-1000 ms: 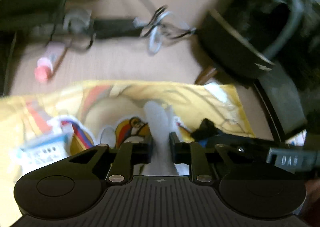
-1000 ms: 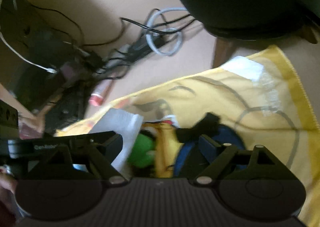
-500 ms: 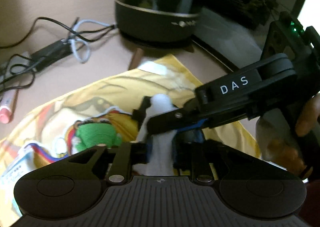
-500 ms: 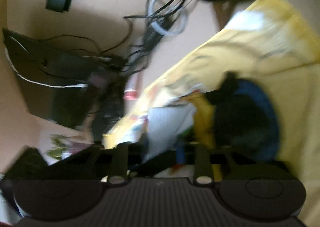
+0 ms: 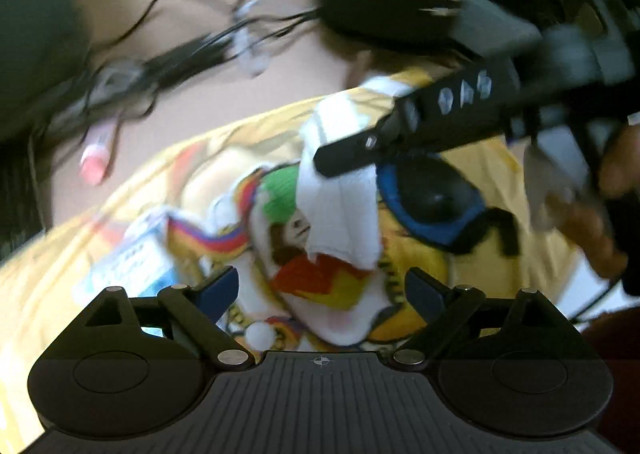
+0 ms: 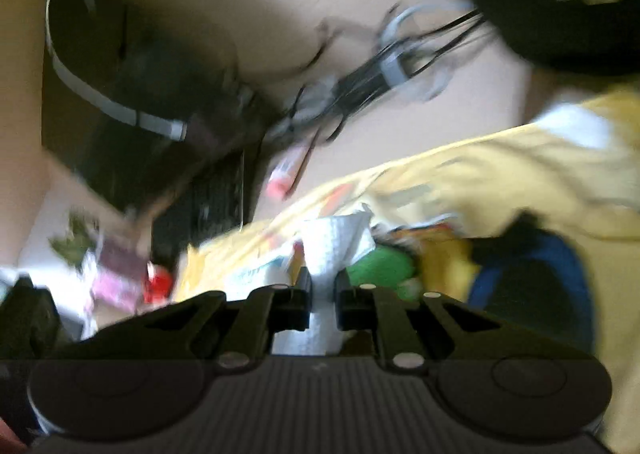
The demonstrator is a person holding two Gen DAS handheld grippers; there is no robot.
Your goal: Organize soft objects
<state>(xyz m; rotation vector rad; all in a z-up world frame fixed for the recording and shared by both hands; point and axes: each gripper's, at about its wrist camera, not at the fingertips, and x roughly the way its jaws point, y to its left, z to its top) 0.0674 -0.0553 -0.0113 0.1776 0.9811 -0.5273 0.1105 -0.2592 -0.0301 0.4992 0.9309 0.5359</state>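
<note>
Beige worktop (image 5: 240, 110) carries a yellow cloth (image 5: 132, 210); the white cloth (image 5: 340, 214) hangs lengthwise above it, pinched at its top by the closing right gripper (image 6: 323, 296); the left gripper (image 5: 322, 286), fingers opening, sits empty just below its loose end.

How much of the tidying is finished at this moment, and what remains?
Done: nothing looks sorted yet. In hand: the white cloth hangs pinched in the right tool, whose jaws are closing; the left tool is opening, nothing between its jaws. Left: the blue eye mask and green toy lie on the yellow cloth.
</note>
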